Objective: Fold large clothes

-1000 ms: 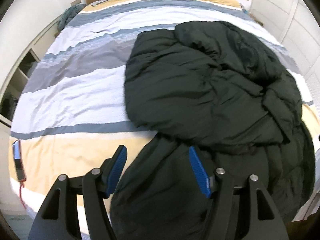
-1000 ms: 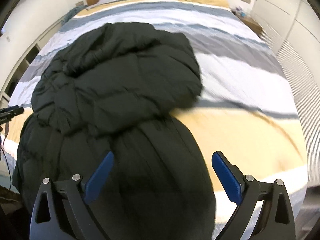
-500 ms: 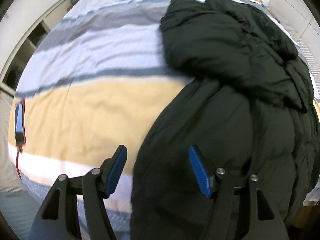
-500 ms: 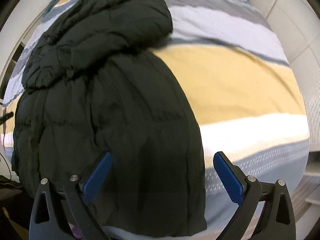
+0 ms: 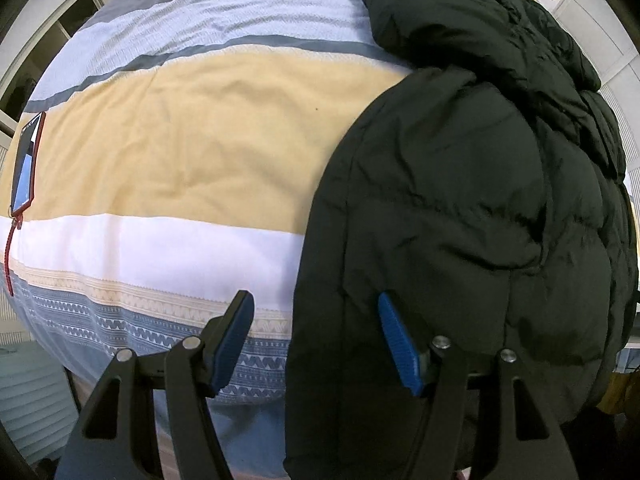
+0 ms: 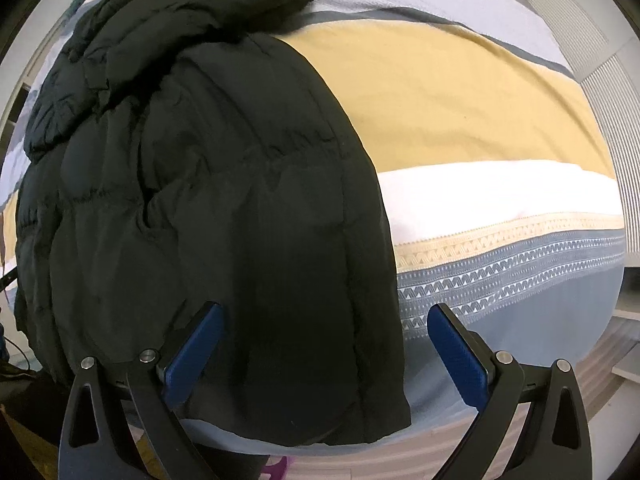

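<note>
You've brought both grippers in from over the middle of the bed (image 5: 192,152) to its foot edge, where the black puffer jacket (image 5: 460,200) hangs over. Your left gripper (image 5: 316,340) straddles the jacket's left hem edge, jaws spread, gripping nothing. Your right gripper (image 6: 324,352) straddles the right hem edge, equally released. You look set to pinch the hem.
</note>
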Action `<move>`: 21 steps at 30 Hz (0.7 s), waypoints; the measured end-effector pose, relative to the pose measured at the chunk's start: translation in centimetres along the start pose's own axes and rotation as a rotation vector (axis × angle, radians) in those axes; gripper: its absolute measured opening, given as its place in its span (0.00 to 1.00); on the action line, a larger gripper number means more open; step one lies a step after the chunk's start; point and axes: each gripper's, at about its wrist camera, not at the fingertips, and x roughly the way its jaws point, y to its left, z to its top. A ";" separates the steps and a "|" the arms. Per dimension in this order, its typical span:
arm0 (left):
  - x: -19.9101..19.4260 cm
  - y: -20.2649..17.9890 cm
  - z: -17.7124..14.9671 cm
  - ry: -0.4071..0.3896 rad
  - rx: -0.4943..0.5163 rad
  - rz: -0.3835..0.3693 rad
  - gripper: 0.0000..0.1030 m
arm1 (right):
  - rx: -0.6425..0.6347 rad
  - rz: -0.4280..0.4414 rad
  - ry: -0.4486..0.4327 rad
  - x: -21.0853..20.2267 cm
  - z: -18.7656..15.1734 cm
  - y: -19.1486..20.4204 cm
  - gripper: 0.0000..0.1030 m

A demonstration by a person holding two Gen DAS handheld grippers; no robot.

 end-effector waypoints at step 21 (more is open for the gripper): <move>0.2 -2.9 -1.9 0.028 0.117 0.180 0.61 | -0.112 -0.090 0.054 -2.0 2.9 4.4 0.97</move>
